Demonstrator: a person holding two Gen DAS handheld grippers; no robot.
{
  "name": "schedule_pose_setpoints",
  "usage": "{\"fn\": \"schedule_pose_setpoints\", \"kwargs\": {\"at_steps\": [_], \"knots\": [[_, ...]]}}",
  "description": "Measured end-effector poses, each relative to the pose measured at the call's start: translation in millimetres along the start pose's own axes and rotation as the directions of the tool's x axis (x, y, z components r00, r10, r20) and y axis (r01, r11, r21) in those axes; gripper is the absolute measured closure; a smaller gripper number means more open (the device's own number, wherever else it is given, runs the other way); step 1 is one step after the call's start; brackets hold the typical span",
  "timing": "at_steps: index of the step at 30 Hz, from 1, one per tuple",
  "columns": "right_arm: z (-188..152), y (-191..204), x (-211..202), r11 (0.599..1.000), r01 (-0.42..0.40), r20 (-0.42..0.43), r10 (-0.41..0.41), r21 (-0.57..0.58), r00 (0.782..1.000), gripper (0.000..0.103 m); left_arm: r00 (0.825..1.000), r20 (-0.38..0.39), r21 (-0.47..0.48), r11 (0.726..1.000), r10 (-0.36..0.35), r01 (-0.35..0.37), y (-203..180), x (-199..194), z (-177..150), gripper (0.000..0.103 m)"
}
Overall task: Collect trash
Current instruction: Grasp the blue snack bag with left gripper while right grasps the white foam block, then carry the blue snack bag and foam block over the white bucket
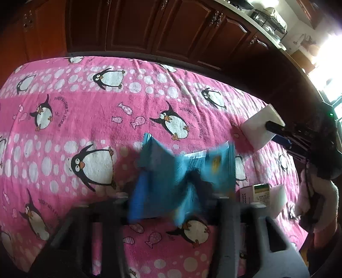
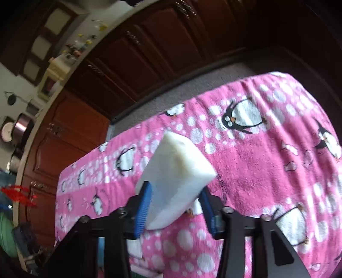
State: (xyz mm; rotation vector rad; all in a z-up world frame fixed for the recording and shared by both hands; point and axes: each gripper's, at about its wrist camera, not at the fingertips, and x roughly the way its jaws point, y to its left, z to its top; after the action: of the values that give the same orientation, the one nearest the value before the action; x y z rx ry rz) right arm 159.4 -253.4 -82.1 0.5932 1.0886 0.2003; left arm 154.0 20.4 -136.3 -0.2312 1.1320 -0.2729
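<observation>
My left gripper (image 1: pixel 171 194) is shut on a crumpled blue snack wrapper (image 1: pixel 181 171) and holds it above the pink penguin towel (image 1: pixel 85 107); the wrapper is blurred and hides the fingertips. My right gripper (image 2: pixel 175 205) is shut on a white foam block (image 2: pixel 177 171) between its blue pads (image 2: pixel 143 211), lifted above the towel (image 2: pixel 256 171). The right gripper (image 1: pixel 277 128) and its foam block (image 1: pixel 260 126) also show at the right in the left wrist view.
A small printed carton (image 1: pixel 254 192) and another white foam piece (image 1: pixel 277 198) lie on the towel at the right near its edge. Dark wooden cabinets (image 1: pixel 149 25) stand behind the table. A kitchen counter with a dish rack (image 1: pixel 267 19) runs at the far right.
</observation>
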Motion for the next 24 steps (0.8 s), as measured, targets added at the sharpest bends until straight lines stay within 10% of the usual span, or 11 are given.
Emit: {"fn": "schedule_pose_setpoints", "kwargs": {"at_steps": [24], "knots": [[-60.9, 1.8, -122.5, 0.984, -0.069, 0.090, 0.085, -0.165, 0.992, 0.068, 0.988, 0.129, 0.103, 0.992, -0.082, 0.069, -41.8, -80.0, -13.4, 0.091]]}}
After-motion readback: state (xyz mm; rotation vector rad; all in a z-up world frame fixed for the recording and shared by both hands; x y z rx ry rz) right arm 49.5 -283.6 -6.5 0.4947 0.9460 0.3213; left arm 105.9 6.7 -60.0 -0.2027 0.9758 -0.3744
